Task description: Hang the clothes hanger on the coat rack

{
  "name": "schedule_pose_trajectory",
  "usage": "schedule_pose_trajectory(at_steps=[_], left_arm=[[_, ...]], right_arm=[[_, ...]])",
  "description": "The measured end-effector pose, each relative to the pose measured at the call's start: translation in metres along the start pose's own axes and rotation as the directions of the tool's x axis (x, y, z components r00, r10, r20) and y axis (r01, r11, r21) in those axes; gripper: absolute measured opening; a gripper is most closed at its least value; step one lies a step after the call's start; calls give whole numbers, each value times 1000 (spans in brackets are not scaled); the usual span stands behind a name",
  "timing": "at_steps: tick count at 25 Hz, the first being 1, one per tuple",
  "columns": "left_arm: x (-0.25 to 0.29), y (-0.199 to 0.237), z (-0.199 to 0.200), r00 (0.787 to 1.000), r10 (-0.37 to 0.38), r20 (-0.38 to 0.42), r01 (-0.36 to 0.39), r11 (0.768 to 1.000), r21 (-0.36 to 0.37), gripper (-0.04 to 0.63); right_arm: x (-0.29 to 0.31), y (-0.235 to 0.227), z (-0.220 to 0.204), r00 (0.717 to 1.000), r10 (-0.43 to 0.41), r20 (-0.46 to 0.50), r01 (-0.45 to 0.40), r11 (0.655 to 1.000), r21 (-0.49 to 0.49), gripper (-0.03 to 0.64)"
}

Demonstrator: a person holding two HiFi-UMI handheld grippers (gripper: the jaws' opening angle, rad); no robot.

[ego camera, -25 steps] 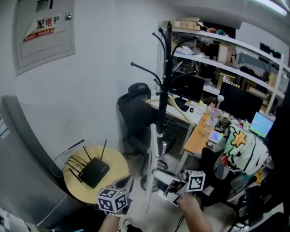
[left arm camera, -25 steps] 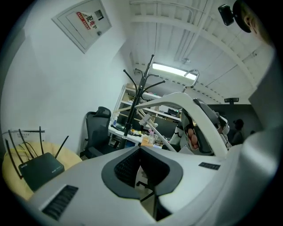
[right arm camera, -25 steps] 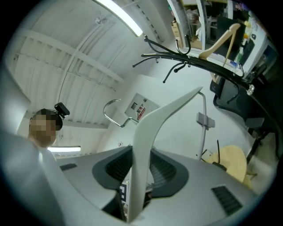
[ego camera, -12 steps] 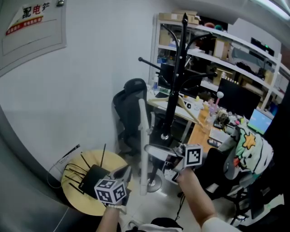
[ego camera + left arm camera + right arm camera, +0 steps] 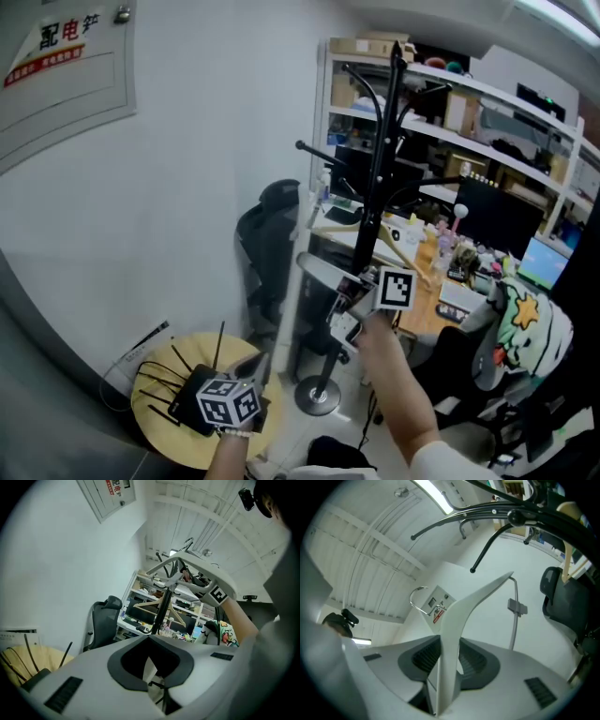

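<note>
The black coat rack (image 5: 380, 178) stands in the middle of the head view, and a wooden hanger (image 5: 405, 253) hangs on one of its arms. My right gripper (image 5: 342, 300) is raised just left of the pole and is shut on a white plastic hanger (image 5: 292, 281). In the right gripper view the white hanger (image 5: 454, 630) stands clamped between the jaws of the right gripper (image 5: 450, 644). Its metal hook (image 5: 417, 597) points up below the rack's curved arms (image 5: 487, 512). My left gripper (image 5: 255, 364) hangs low, shut and empty; in its own view it (image 5: 149, 639) faces the coat rack (image 5: 161, 611).
A round yellow table (image 5: 155, 427) with a black router (image 5: 202, 389) sits under the left gripper. A black office chair (image 5: 262, 234) stands behind the rack's round base (image 5: 317, 396). Shelves (image 5: 487, 103) and a cluttered desk (image 5: 441, 291) fill the right side. The white wall carries a panel (image 5: 66, 66).
The right gripper has risen with the white hanger and come close to the rack's pole. The left gripper has stayed low over the round table.
</note>
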State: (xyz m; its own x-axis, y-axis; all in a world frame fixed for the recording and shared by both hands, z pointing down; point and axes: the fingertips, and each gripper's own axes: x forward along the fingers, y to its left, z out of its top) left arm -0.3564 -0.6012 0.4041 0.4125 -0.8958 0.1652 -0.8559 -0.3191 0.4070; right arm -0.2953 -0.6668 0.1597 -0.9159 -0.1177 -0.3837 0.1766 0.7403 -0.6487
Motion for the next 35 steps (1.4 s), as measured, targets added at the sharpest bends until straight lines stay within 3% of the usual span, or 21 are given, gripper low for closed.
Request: schedule_pose_trajectory(at_steps=[9,17,25,35], left_arm=[[-3,40,34,998,44,37,-45,999,26,-2],[6,61,47,996,71,47,-72,997,20,-2],[9,65,39,995,90,41,-90,996,13,-2],[0,80,30,992,123,26,-123,992,-4,-2]], right_arm=[[44,-42,62,995,9,103,-13,999,41,135],[61,-83,89,977,-71,203,64,997,40,135],[66,-115,104,930,-160,331,144,987,74,135],[50,-143,111,890,-197,410,149,978,147,135]])
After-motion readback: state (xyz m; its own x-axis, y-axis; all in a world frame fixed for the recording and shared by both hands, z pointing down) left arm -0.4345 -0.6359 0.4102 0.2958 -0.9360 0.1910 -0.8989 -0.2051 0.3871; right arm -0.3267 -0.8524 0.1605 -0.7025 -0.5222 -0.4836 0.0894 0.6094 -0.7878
